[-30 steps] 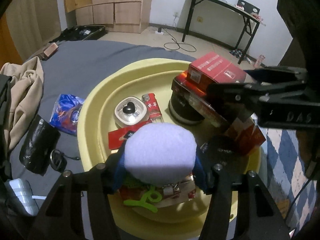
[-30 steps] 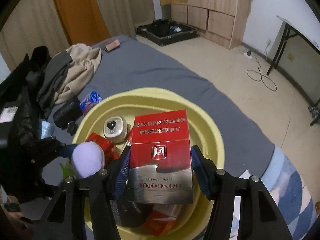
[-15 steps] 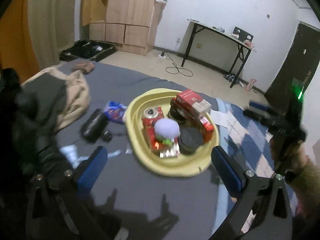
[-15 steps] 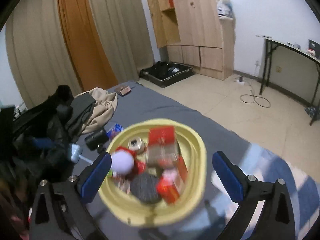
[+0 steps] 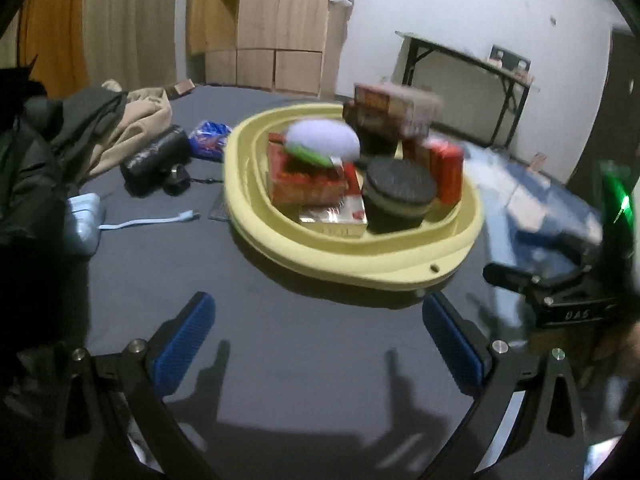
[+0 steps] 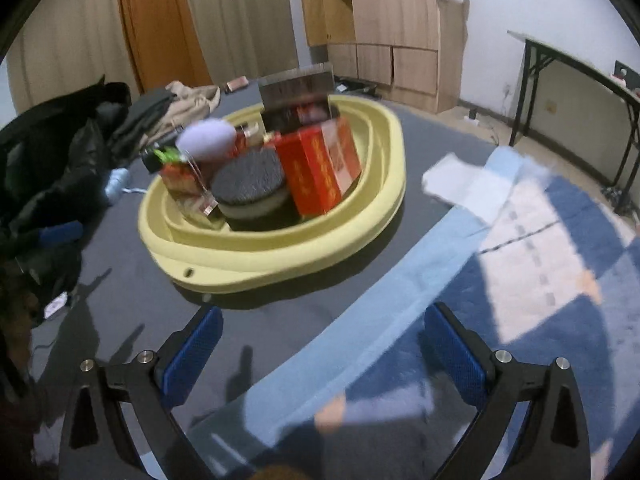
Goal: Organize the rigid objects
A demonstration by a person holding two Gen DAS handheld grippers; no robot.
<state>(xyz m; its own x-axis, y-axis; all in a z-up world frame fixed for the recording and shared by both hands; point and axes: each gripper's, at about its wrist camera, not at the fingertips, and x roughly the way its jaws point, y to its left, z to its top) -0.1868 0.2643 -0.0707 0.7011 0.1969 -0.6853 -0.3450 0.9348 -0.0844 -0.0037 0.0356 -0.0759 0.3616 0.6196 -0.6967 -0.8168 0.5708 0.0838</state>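
Observation:
A yellow basin [image 5: 360, 258] [image 6: 256, 260] sits on the dark grey bedcover, filled with red cartons [image 5: 394, 110] [image 6: 320, 168], a pale lilac puff [image 5: 324, 140] [image 6: 206, 138], a black round tin [image 5: 400, 194] [image 6: 252, 186] and small red packs [image 5: 304, 186]. My left gripper [image 5: 318, 344] stands open with nothing between its blue pads, well short of the basin's near rim. My right gripper [image 6: 322, 350] is open too and holds nothing, above the cover and a blue blanket [image 6: 520, 272]. The right gripper's body shows at the right edge of the left wrist view.
Left of the basin lie a black pouch [image 5: 154, 160], a blue snack bag [image 5: 208, 140], a pale blue roll [image 5: 82, 216] and piled clothes [image 5: 132, 120] [image 6: 60, 160]. Beyond the bed stand a wooden cabinet [image 6: 384, 20] and a black-legged desk [image 5: 464, 64].
Both grippers let go: the lilac puff and the red carton now rest in the basin. Both jaws stand wide and have drawn back from the basin, lower over the bedcover.

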